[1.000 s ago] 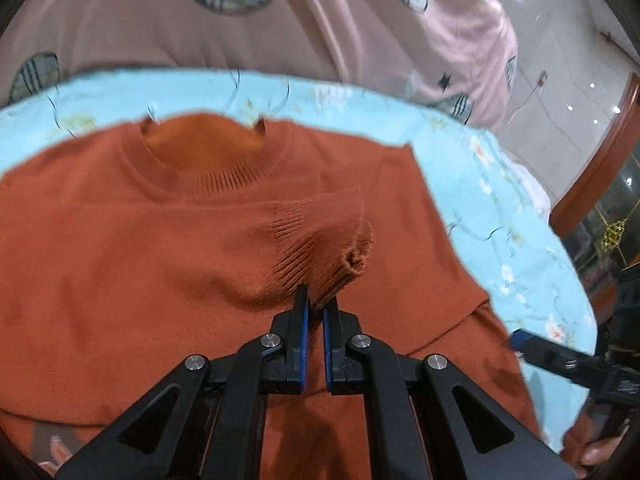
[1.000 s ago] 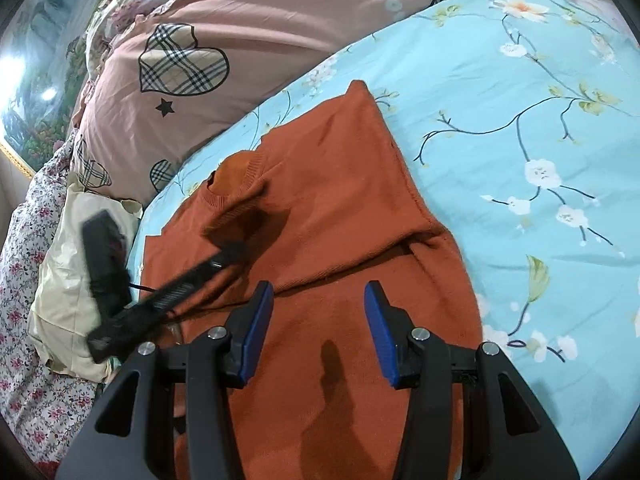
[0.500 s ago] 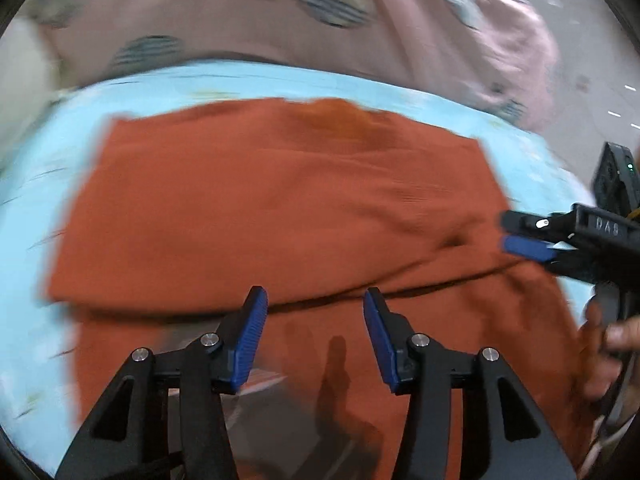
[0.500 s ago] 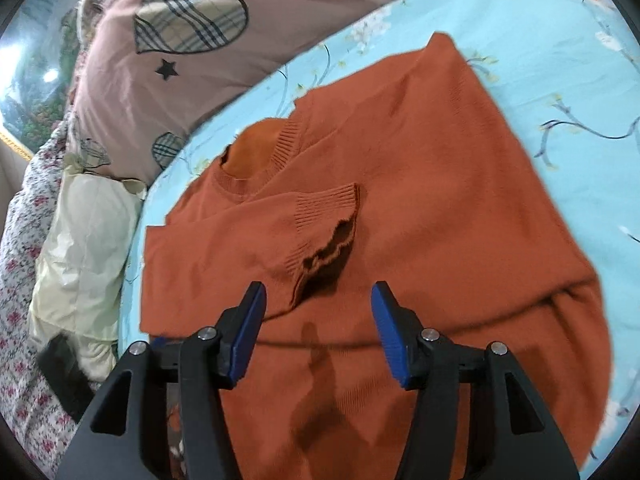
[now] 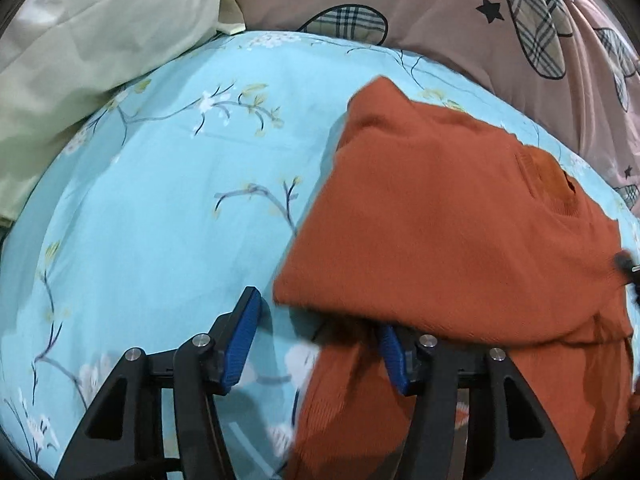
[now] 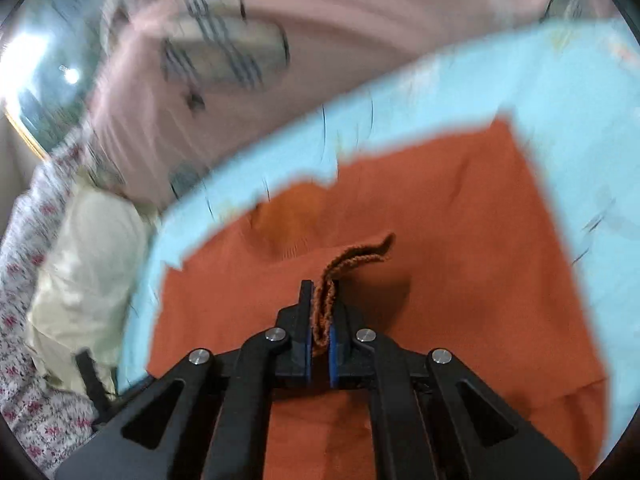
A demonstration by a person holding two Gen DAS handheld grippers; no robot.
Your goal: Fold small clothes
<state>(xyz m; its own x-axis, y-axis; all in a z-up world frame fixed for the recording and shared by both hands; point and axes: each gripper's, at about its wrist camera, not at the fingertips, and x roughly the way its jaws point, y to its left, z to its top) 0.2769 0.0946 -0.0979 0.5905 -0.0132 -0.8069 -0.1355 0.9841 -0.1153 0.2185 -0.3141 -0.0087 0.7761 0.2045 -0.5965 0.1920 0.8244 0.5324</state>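
Half a second ago both claws hung open over the sweater [image 6: 440, 240]; now the right gripper [image 6: 320, 320] has closed on its ribbed cuff [image 6: 352, 258], pinched between the blue pads. The left gripper [image 5: 316, 340] has swung to the garment's side edge, jaws wide apart, one finger tucked under a folded layer. The orange sweater lies on the blue floral bedsheet [image 5: 160, 200], near the pink quilt [image 5: 480, 32] and a pale pillow [image 5: 80, 40].

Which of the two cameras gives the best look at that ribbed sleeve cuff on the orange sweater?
The right wrist view: the cuff sits centre frame, pinched in the shut right gripper, though slightly blurred. The left wrist view shows only the sweater's folded body and neckline; no cuff is visible there.
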